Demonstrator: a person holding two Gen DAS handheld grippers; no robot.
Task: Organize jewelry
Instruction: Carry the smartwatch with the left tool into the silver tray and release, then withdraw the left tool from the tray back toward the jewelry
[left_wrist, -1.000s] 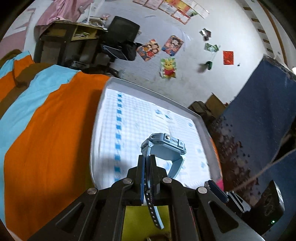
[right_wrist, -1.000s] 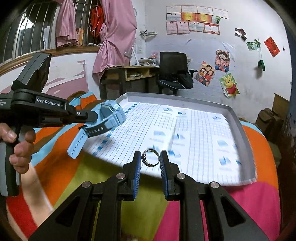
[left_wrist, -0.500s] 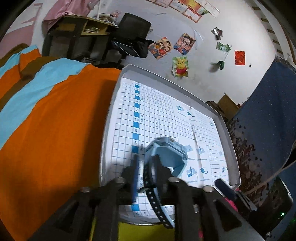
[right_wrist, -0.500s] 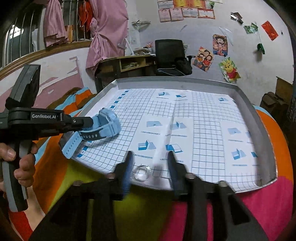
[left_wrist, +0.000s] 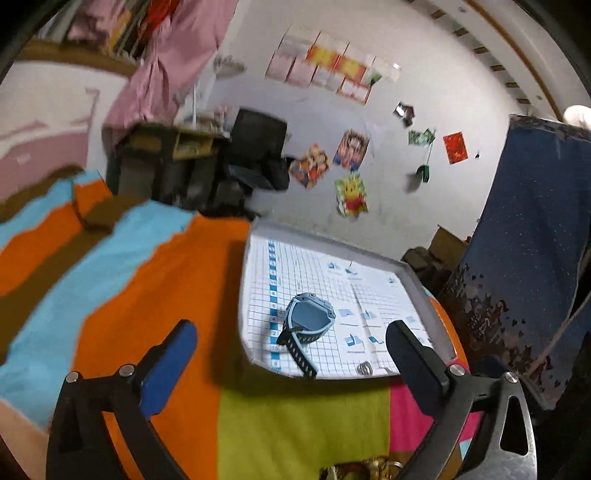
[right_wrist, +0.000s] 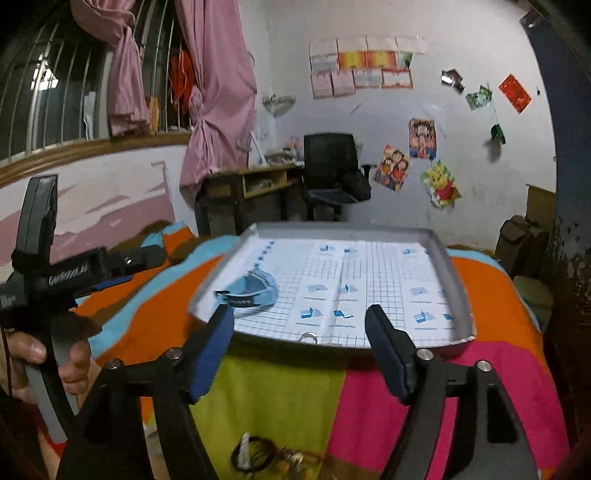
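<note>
A light-blue watch (left_wrist: 308, 321) (right_wrist: 251, 291) lies in the near left corner of a grey tray (left_wrist: 417, 275) (right_wrist: 456, 291) lined with gridded paper, its strap hanging over the front rim. A small metal ring (left_wrist: 364, 368) (right_wrist: 308, 336) rests on the paper at the tray's front edge. My left gripper (left_wrist: 291, 341) is open, pulled back above the bedspread short of the tray. Also open, my right gripper (right_wrist: 301, 317) stands just before the ring with nothing between its fingers. More jewelry (right_wrist: 266, 456) lies in a loose heap on the bedspread below the right gripper.
The tray sits on a striped orange, blue, green and pink bedspread (left_wrist: 129, 280). A dark blue cloth (left_wrist: 528, 251) hangs at the right. A desk and black chair (right_wrist: 332, 170) stand by the far wall. A hand (right_wrist: 40, 354) holds the left gripper's handle.
Both grippers opened and drew back from the tray. The watch left the left gripper and now lies in the tray; the ring left the right gripper and rests at the tray's front edge.
</note>
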